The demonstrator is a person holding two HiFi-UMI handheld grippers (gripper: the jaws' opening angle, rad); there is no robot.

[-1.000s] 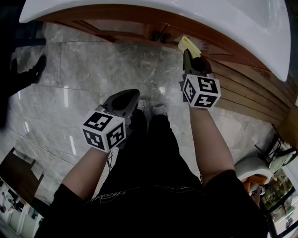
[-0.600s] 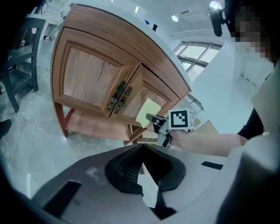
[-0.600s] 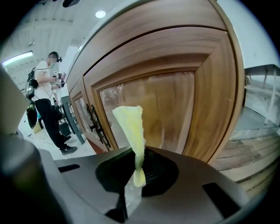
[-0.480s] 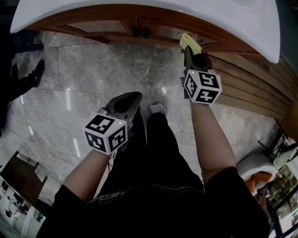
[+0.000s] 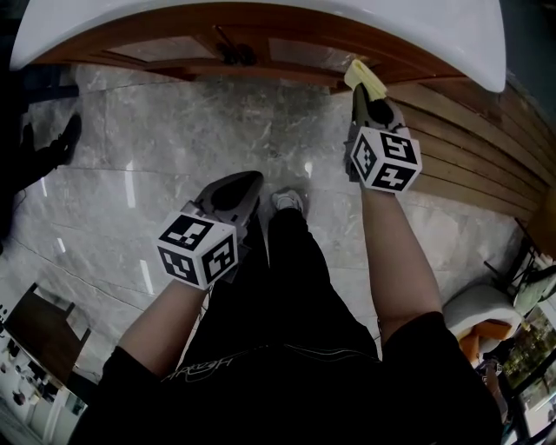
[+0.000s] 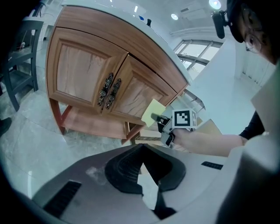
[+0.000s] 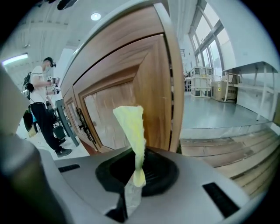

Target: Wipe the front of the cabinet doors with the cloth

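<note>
Both jaws closed, right gripper (image 7: pixel 139 154) on cloth (image 7: pixel 131 127), left gripper (image 6: pixel 141 148) empty; cabinet doors (image 5: pixel 295 54) largely hidden under countertop (image 5: pixel 261 13)

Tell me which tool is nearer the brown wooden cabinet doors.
Right. The right tool holds the yellow cloth up close to the brown wooden cabinet doors, near their right edge. The left tool hangs low over the grey marble floor, well short of them.
</note>
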